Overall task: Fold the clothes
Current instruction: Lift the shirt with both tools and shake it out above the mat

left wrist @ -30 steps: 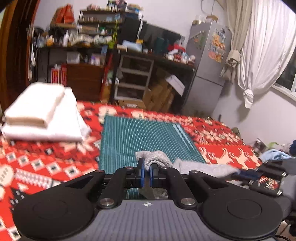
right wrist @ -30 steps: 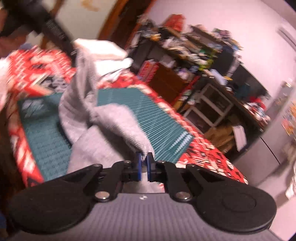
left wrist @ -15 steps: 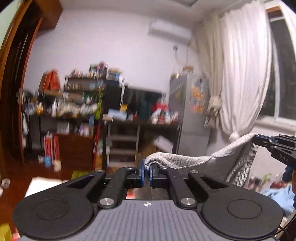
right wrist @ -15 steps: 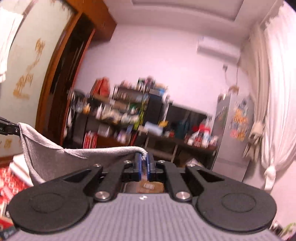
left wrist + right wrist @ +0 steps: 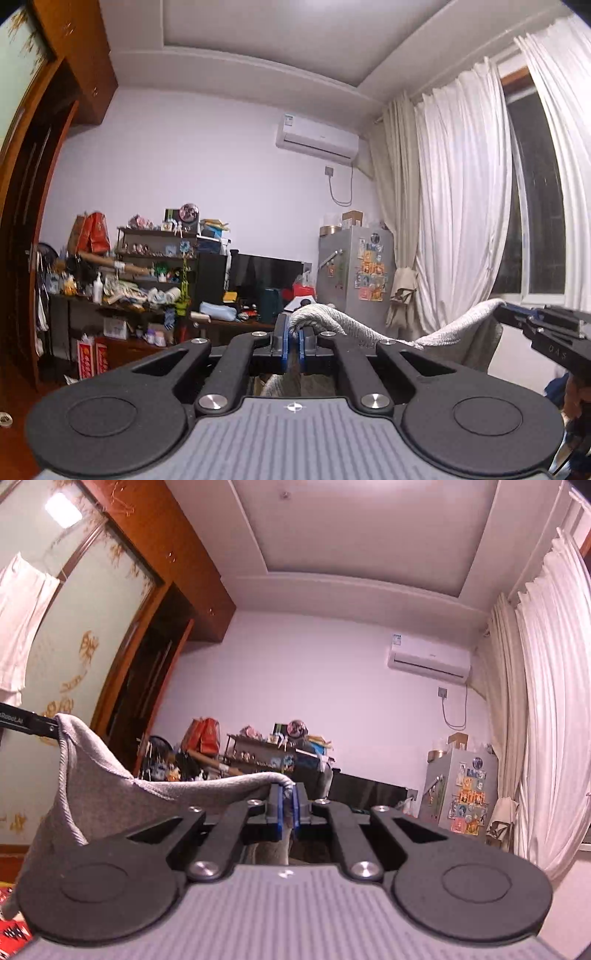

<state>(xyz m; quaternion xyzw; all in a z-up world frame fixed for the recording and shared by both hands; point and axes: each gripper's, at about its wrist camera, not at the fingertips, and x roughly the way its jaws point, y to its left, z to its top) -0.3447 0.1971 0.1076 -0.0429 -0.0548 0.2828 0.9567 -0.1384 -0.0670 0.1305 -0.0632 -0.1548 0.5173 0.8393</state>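
A grey knit garment hangs in the air, stretched between both grippers. My left gripper is shut on one corner of it, the cloth bunched over the blue pads. The garment's other end runs right to the other gripper's tip. In the right wrist view my right gripper is shut on the grey garment, which spans left to the left gripper's tip and droops below. Both cameras tilt up toward the ceiling; the bed and mat are hidden.
Cluttered shelves, a dark monitor and a grey fridge line the far wall. White curtains cover the window at right. A wooden wardrobe stands at left. A sliver of red patterned blanket shows at bottom left.
Both grippers rose from the green mat, lifting the grey garment off the bed and spreading it between them. The views swung up from the bed to the wall and ceiling.
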